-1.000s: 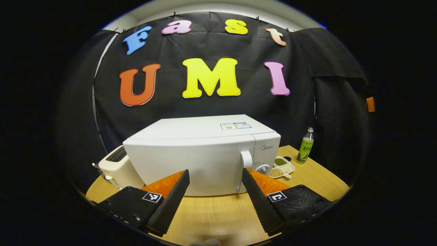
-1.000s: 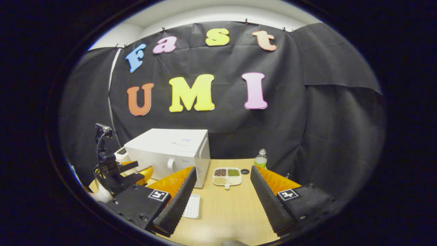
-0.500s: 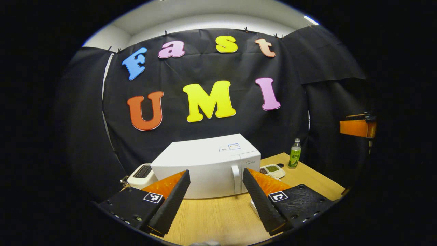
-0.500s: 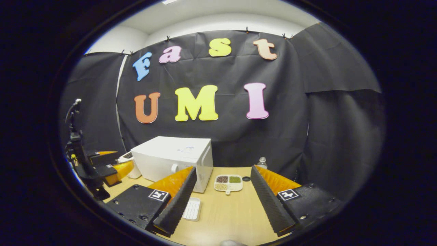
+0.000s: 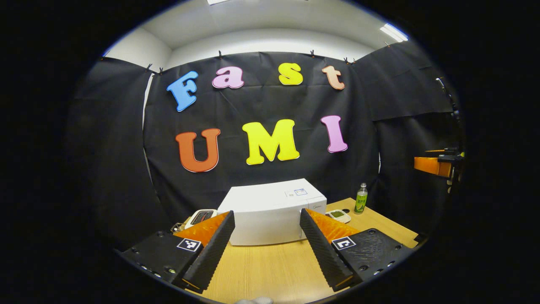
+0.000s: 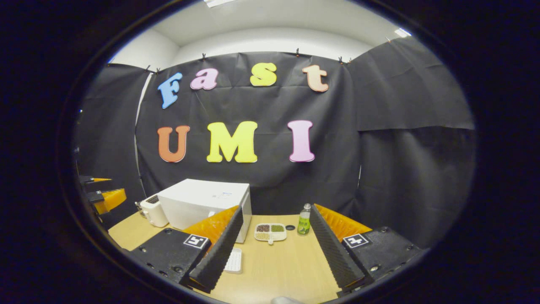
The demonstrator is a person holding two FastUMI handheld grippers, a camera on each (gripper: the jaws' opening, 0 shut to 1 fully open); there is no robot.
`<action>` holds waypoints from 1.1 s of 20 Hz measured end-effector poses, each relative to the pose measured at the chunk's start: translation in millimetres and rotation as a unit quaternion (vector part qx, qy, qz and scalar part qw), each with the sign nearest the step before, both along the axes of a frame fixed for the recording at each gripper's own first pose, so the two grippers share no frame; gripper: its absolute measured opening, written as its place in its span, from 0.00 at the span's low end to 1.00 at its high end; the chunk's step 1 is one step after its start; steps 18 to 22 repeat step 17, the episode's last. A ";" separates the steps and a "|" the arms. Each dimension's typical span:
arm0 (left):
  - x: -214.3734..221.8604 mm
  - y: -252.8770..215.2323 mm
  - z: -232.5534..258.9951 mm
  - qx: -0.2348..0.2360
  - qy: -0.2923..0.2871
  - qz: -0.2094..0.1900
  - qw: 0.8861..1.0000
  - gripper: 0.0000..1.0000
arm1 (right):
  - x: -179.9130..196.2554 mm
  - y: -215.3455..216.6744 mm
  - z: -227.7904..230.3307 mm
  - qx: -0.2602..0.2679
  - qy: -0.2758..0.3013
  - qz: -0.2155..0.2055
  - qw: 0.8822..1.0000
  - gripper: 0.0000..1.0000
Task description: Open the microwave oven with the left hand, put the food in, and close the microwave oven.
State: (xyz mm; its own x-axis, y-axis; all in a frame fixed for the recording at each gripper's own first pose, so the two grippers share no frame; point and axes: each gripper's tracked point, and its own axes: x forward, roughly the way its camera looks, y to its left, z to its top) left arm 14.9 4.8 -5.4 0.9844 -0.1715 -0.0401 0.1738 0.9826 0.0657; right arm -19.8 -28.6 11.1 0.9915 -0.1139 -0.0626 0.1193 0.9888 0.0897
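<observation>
So the white box-shaped microwave oven (image 5: 274, 213) sits shut at the back of the light wooden table (image 5: 270, 270), well apart from both tools. Step in hand, as I judge it: reaching the door handle. Bring the left gripper (image 5: 266, 249) straight in toward the door's right edge, line one finger behind the handle, then pull along the hinge arc rather than straight back. Left gripper fingers stand wide apart, holding and touching nothing. Right gripper (image 6: 274, 249) likewise wide open and empty, hovering above the table. White divided dish of beans (image 6: 270, 231) lies just right of the oven, beside a green-labelled plastic bottle (image 6: 303, 220); a white ridged tray (image 6: 233, 260) lies nearer.
</observation>
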 end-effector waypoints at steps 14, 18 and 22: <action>-40.0 31.7 50.1 -0.057 -0.043 0.034 0.997 0.96 | -22.3 24.6 28.7 -0.001 -0.012 0.027 1.000 0.92; -45.7 30.2 53.2 -0.054 -0.044 0.034 0.997 0.96 | -25.4 23.5 29.2 0.000 -0.014 0.027 1.000 1.00; -45.7 30.2 53.2 -0.054 -0.044 0.034 0.997 0.96 | -25.4 23.5 29.2 0.000 -0.014 0.027 1.000 1.00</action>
